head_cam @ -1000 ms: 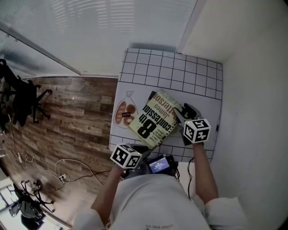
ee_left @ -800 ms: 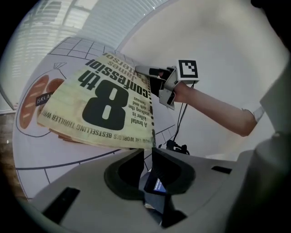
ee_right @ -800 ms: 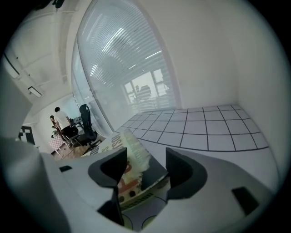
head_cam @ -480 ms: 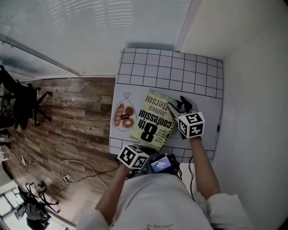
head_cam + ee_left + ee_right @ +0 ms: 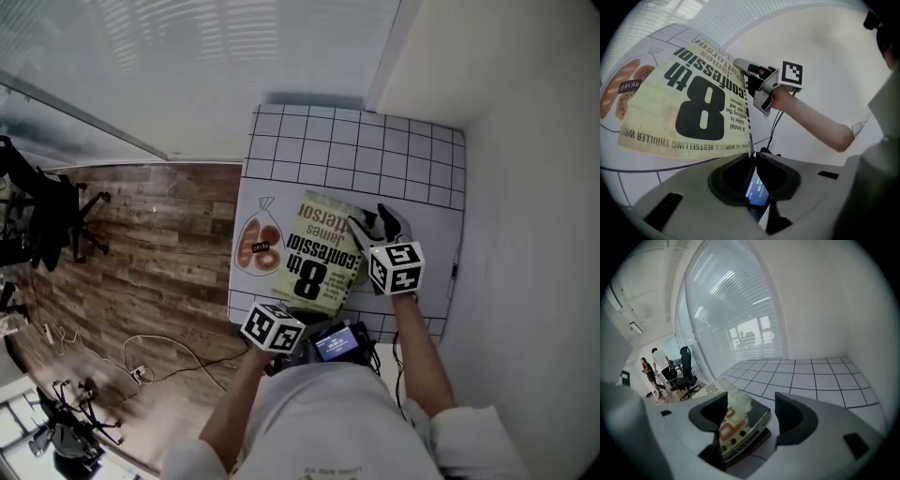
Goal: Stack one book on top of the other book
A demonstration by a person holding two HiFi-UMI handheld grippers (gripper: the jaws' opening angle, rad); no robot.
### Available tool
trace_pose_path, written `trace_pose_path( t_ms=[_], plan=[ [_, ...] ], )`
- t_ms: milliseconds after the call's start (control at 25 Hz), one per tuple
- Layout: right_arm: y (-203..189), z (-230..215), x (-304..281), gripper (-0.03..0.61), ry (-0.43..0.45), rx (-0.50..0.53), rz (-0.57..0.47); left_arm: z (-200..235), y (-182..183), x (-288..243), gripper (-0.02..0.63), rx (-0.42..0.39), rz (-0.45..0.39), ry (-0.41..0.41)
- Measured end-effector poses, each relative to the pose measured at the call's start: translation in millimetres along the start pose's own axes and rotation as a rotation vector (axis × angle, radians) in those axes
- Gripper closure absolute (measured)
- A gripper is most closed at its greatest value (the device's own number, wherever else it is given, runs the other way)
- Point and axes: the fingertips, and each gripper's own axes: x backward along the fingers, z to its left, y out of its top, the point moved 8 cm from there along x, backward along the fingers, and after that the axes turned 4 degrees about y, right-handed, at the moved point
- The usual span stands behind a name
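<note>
The top book (image 5: 317,253), yellow-green with a big black "8", lies flat on a darker book (image 5: 758,438) that shows only as a brown edge beneath it. My right gripper (image 5: 375,225) stands at the top book's far right corner. Its jaws are opening wide, and the corner (image 5: 736,416) sits between them with neither pad pressing on it. My left gripper (image 5: 298,314) is at the book's near corner (image 5: 749,147). Its jaws are closing and stand almost together, and I see nothing between them. The right gripper (image 5: 749,75) also shows in the left gripper view.
The books rest on a white mat with a black grid (image 5: 375,159) and a bread drawing (image 5: 258,246). A white wall runs along the right. Wooden floor (image 5: 141,253) lies left with an office chair (image 5: 56,216) and cables (image 5: 141,361). People (image 5: 651,371) stand far off.
The top book has turned from a diagonal to nearly square with the mat. The right gripper's jaws have spread wider, and both grippers have shifted slightly with the book.
</note>
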Motion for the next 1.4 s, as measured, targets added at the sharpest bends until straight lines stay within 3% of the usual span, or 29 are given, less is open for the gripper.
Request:
trace_pose_path(
  t_ms=[160,360,440,560,640,720,880,1120,1280,1400],
  plan=[
    [6.0,-2.1,11.3,0.268,-0.025,-0.007,-0.05,-0.1,1.2,4.7,0.557,0.039,-0.042,-0.034],
    [13.4,-0.6,27.9,0.271,-0.04,0.004,-0.103,-1.9,10.9,14.1,0.558,0.007,-0.113,-0.043],
    [11.8,3.5,39.3,0.308,-0.052,-0.004,-0.127,-2.6,16.5,18.8,0.558,-0.01,-0.151,-0.043],
    [5.1,11.5,57.4,0.406,-0.065,-0.024,-0.157,-3.0,24.3,28.9,0.568,-0.09,-0.201,0.019],
    [-3.6,18.6,69.2,0.53,-0.064,-0.046,-0.152,-5.1,27.3,36.7,0.572,-0.147,-0.239,0.06],
    [-10.4,28.5,80.9,0.565,-0.079,-0.055,-0.148,-7.0,30.7,46.5,0.577,-0.19,-0.284,0.085],
    [-20.8,59.9,108.4,0.571,-0.123,-0.028,-0.155,-13.5,33.8,71.6,0.592,-0.278,-0.39,0.13],
    [-30.1,120.8,171.2,0.571,-0.223,-0.02,-0.27,-47.0,22.5,129.5,0.604,-0.522,-0.592,0.274],
    [-33.6,166.2,206.6,0.571,-0.269,0.006,-0.353,-66.7,7.4,173.3,0.604,-0.564,-0.801,0.338],
    [-36.4,203.0,228.1,0.571,-0.285,-0.006,-0.397,-81.7,-12.9,199.9,0.604,-0.618,-0.899,0.352]
  ],
)
